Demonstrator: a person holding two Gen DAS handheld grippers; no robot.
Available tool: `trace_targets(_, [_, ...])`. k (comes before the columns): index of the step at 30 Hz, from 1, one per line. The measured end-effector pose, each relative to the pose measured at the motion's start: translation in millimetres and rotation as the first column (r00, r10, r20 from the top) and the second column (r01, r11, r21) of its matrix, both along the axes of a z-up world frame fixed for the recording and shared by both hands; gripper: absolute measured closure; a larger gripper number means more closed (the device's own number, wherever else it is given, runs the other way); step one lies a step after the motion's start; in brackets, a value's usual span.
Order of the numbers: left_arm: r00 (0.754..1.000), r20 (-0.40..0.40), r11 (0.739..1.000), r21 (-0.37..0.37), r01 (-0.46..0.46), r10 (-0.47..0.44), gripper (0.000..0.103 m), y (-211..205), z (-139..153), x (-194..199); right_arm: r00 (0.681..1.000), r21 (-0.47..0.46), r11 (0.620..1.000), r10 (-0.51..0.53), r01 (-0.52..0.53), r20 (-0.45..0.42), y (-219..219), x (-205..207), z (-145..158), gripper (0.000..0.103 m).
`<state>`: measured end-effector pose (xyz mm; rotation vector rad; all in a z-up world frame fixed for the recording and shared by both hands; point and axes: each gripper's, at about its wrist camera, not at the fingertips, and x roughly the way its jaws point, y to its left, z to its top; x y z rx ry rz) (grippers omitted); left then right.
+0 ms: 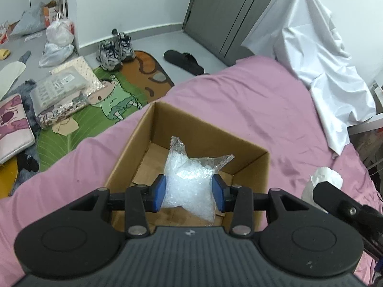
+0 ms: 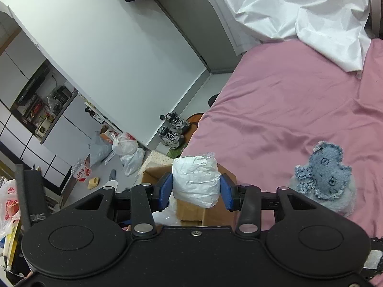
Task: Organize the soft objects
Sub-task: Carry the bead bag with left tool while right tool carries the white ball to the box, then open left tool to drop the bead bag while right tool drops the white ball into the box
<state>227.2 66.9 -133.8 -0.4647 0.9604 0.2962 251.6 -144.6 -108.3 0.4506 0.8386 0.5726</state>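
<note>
An open cardboard box (image 1: 249, 165) sits on the pink bed sheet (image 1: 251, 100). My left gripper (image 1: 189, 192) is shut on a clear bag of white pellets (image 1: 189, 181), which hangs inside the box opening. My right gripper (image 2: 196, 189) is shut on a white crumpled soft bundle (image 2: 196, 179), held just above the box (image 2: 191, 208). In the left wrist view that bundle (image 1: 323, 179) and the right gripper's black body show at the right of the box. A blue denim plush (image 2: 325, 174) lies on the sheet (image 2: 275, 100) to the right.
White plastic sheeting (image 1: 318, 55) drapes over the bed's far corner. Beside the bed, the floor holds sneakers (image 1: 115, 50), a black slipper (image 1: 184, 62), a cartoon mat (image 1: 115, 100), packages and plastic bags (image 1: 58, 38). A grey cabinet (image 1: 227, 12) stands against the wall.
</note>
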Motion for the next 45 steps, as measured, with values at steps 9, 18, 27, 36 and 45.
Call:
trace_targets(9, [0.999, -0.035, 1.0, -0.002, -0.017, 0.017, 0.061, 6, -28, 13, 1.0, -0.012, 1.0, 0.014, -0.014, -0.014, 12, 12, -18, 0.06])
trace_targets(18, [0.999, -0.037, 1.0, -0.014, -0.002, 0.002, 0.053, 7, -16, 18, 1.0, -0.002, 1.0, 0.02, -0.02, -0.011, 23, 22, -24, 0.06])
trace_targets(27, [0.999, 0.046, 1.0, -0.003, 0.011, -0.01, 0.037, 15, 15, 10, 0.999, 0.022, 1.0, 0.005, -0.006, 0.039, 32, 22, -20, 0.06])
trace_targets(36, [0.999, 0.025, 0.999, 0.009, -0.037, 0.037, 0.035, 40, 22, -5, 0.998, 0.041, 0.998, 0.038, -0.04, 0.041, 49, 25, -22, 0.057])
trace_targets(45, [0.997, 0.022, 0.996, 0.053, -0.078, 0.077, 0.017, 44, 38, -23, 0.999, 0.089, 0.996, -0.02, 0.017, 0.039, 25, 18, -11, 0.028])
